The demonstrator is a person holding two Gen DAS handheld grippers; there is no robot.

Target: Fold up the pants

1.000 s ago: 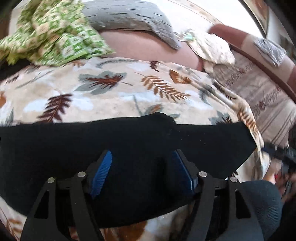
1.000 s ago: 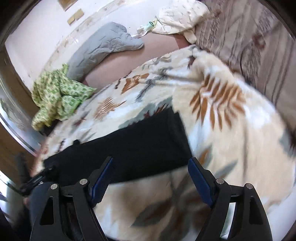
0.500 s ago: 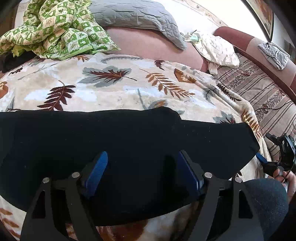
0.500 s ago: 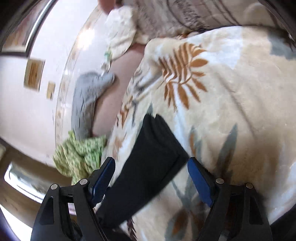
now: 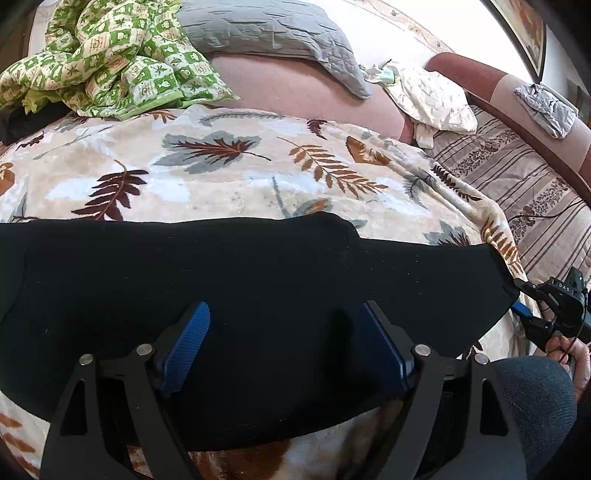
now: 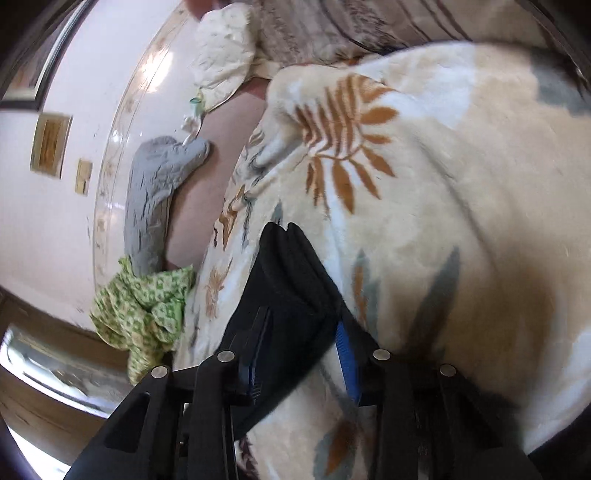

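Observation:
The black pants (image 5: pixel 258 280) lie flat across a leaf-print blanket (image 5: pixel 229 173), folded into a long band. My left gripper (image 5: pixel 284 343) hovers open over the middle of the pants, with blue pads (image 5: pixel 186 343) spread apart. My right gripper (image 6: pixel 299 354) has closed in on the end of the pants (image 6: pixel 284 280), with the cloth between its blue pads (image 6: pixel 347 354). It also shows in the left wrist view (image 5: pixel 554 310) at the right end of the pants.
A green patterned cloth (image 5: pixel 107 62) and a grey quilted cushion (image 5: pixel 273 33) lie at the back. A cream cloth (image 5: pixel 432 99) and a striped sofa cover (image 5: pixel 524 192) are to the right. My knee (image 5: pixel 532 398) is at the lower right.
My right gripper rolled, moved onto the end of the pants and closed on it. My left gripper stayed open over the middle, pulling back slightly.

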